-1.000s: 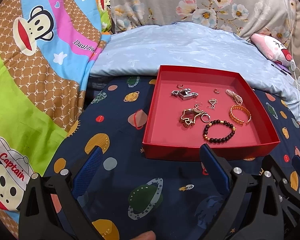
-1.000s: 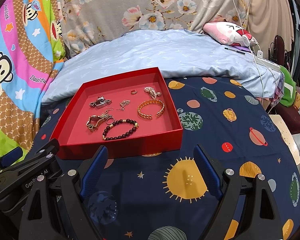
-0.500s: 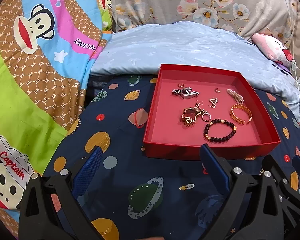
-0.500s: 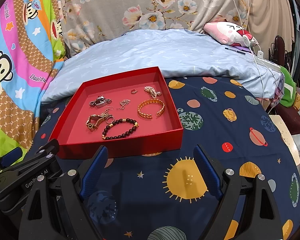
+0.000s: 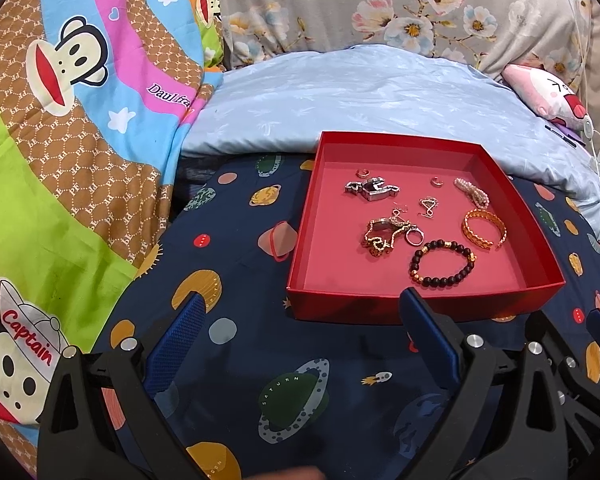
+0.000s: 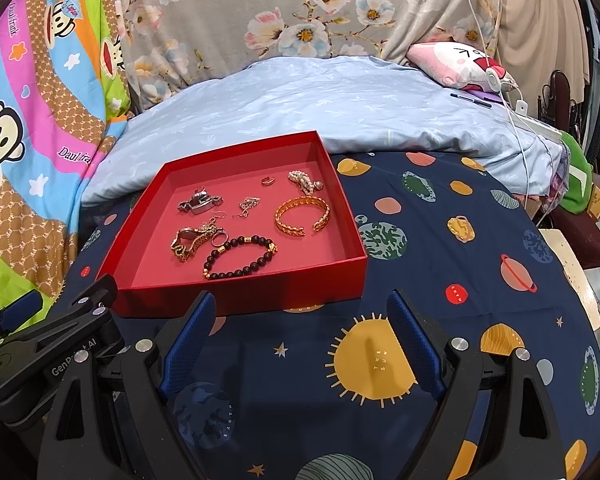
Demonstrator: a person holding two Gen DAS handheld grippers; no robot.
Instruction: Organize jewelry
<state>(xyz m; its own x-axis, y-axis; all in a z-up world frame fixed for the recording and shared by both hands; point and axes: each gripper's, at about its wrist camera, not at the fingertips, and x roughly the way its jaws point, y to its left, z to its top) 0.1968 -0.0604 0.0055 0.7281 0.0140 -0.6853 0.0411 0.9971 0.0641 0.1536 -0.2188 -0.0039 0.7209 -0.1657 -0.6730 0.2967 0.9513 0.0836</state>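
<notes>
**Both claws parked short of the tray, nothing picked yet**

Since the earlier frames: nothing has shifted. Tray, jewelry and both claws sit where they were.

Nearest: left claw point(image 5: 300, 324), fingers spread wide, empty, hanging over the planet-print bedspread point(image 5: 236, 292). Right claw point(image 6: 300, 320) just beside it on the right, also spread wide and empty, above the sun motif. Both stop just short of the near wall of the red tray point(image 6: 244, 300).

In the tray, near to far: dark bead bracelet point(image 6: 240, 256) closest to the near wall; tangled gold chain with a ring point(image 6: 196, 238) to its left; gold cuff bangle point(image 6: 302, 216) to the right; silver clasp piece point(image 6: 200, 202) and small thin charm point(image 6: 249, 203) mid-tray; a small ring point(image 6: 267, 180) and pearl strand point(image 6: 304, 182) at the far side. Pale blue quilt point(image 6: 300, 96) beyond.

Judgement: sorting has not started; this is the pause before a first pick. The bead bracelet looks the easiest target. The next move calls for reaching over the tray wall, dropping one claw low and narrowing it around a single piece without snagging the chain tangle.
</notes>
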